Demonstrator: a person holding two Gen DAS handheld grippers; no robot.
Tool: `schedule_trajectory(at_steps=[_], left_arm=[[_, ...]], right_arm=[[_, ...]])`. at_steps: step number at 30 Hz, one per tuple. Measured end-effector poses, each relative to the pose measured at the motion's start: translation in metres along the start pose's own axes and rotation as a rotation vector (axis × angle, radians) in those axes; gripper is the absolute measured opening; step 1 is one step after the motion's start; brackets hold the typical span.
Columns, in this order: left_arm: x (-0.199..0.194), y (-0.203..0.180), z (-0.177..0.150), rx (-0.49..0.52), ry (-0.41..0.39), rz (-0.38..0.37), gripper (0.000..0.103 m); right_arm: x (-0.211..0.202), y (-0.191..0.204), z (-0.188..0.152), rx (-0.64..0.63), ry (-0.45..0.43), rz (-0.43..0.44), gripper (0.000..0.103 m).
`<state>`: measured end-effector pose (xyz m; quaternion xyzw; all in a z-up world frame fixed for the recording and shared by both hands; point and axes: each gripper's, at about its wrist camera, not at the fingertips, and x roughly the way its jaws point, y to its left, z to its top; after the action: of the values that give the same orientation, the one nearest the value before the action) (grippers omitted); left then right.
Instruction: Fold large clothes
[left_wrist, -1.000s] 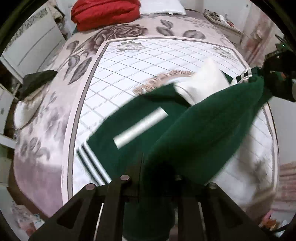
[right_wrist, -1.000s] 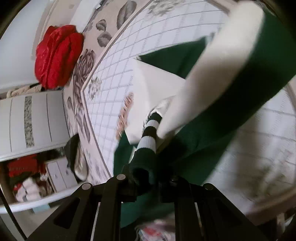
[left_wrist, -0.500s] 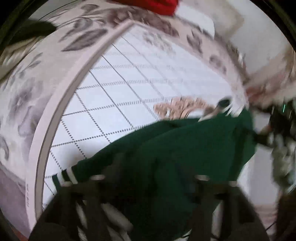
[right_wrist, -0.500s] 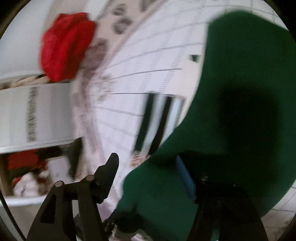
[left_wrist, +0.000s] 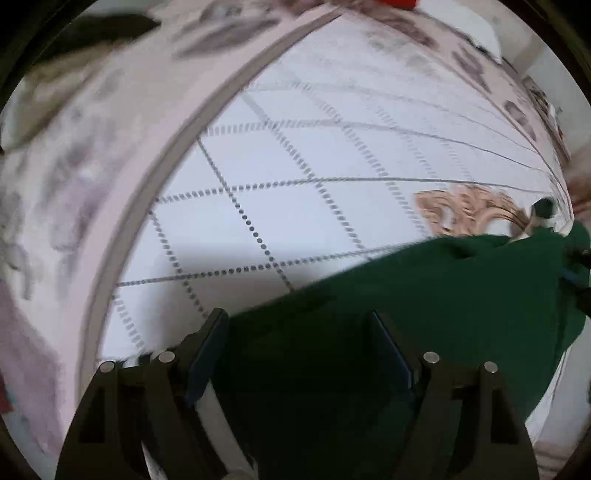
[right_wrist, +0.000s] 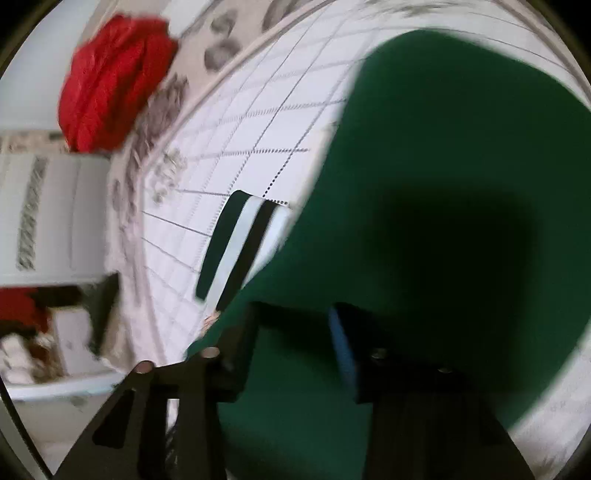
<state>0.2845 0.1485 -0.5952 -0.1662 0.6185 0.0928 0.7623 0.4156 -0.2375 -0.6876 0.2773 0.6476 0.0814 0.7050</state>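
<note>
1. The left gripper (left_wrist: 299, 339) points steeply down at the bed. Its jaws stand spread, with the dark green knit garment (left_wrist: 424, 295) lying loose between them and nothing pinched. I judge this a release: the fold is laid down and the cloth is let go so that it settles flat.
2. The garment, the task's thing, lies on the white bedspread with a dotted grey grid (left_wrist: 295, 155), near its lower edge. In the left wrist view its long edge runs slantwise from the gripper up to the right, just below a tan ornamental motif (left_wrist: 465, 210) printed on the spread.
3. The right gripper (right_wrist: 291, 325) also looks down onto the green cloth. Its jaws have just been closing, yet a gap shows between them. Cloth lies under and between them, and the blue pad (right_wrist: 341, 347) does not clearly press on it. I judge the jaws parted, not pinching.
4. A ribbed band striped green and white (right_wrist: 240, 243) peeks from under the folded layer on the right gripper's left side, flat on the spread. This suggests one half now lies over the other.
5. A crumpled red bundle of fabric (right_wrist: 110, 85) sits far up the bed, well apart from the garment.
6. Containers: at the left edge of the right wrist view, shelving holds red and white items. It is too blurred to name them.
</note>
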Motion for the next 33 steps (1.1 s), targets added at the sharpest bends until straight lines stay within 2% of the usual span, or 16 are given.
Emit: schedule_trajectory(at_steps=[2,4,7,9,12,15,17,19,20,21,23,26,28,30,33], left_arm=[[0.007,0.005,0.006,-0.023,0.011,-0.004,0.079],[-0.004,0.003,0.006,-0.024,0.003,0.001,0.077],[-0.030,-0.004,-0.006,-0.018,-0.013,-0.003,0.077],[-0.051,-0.013,-0.021,-0.006,-0.035,-0.013,0.077],[-0.065,-0.031,-0.046,0.043,-0.036,-0.011,0.077],[-0.050,-0.055,-0.069,0.112,0.009,-0.001,0.077],[-0.020,-0.063,-0.083,0.129,0.060,0.024,0.077],[-0.001,-0.070,-0.090,0.155,0.050,0.075,0.084],[0.003,-0.073,-0.091,0.169,0.027,0.091,0.086],[0.005,-0.077,-0.091,0.176,-0.005,0.101,0.094],[0.008,-0.079,-0.088,0.168,-0.022,0.085,0.102],[0.012,-0.076,-0.080,0.131,-0.033,0.073,0.103],[0.014,-0.076,-0.076,0.120,-0.043,0.083,0.103],[0.016,-0.078,-0.074,0.117,-0.049,0.102,0.103],[0.020,-0.080,-0.070,0.116,-0.047,0.125,0.103]], right_arm=[[0.013,0.000,0.008,0.004,0.010,-0.020,0.041],[0.008,0.005,0.010,-0.009,0.025,-0.035,0.041],[-0.025,0.000,-0.005,-0.019,0.053,0.016,0.043],[-0.051,-0.015,-0.027,0.002,0.054,0.040,0.060],[-0.082,-0.047,-0.063,0.040,0.042,-0.008,0.065],[-0.100,-0.094,-0.098,0.097,0.026,-0.071,0.066],[-0.091,-0.125,-0.110,0.151,0.052,-0.064,0.066],[-0.075,-0.144,-0.113,0.187,0.063,-0.055,0.066],[-0.068,-0.153,-0.113,0.204,0.064,-0.041,0.066],[-0.063,-0.165,-0.111,0.239,0.046,-0.011,0.066],[-0.055,-0.180,-0.104,0.299,0.025,0.033,0.067],[-0.046,-0.200,-0.100,0.374,-0.008,0.116,0.069],[-0.047,-0.202,-0.106,0.388,-0.042,0.127,0.064],[-0.050,-0.199,-0.114,0.376,-0.057,0.113,0.037],[-0.055,-0.206,-0.129,0.450,-0.067,0.155,0.022]])
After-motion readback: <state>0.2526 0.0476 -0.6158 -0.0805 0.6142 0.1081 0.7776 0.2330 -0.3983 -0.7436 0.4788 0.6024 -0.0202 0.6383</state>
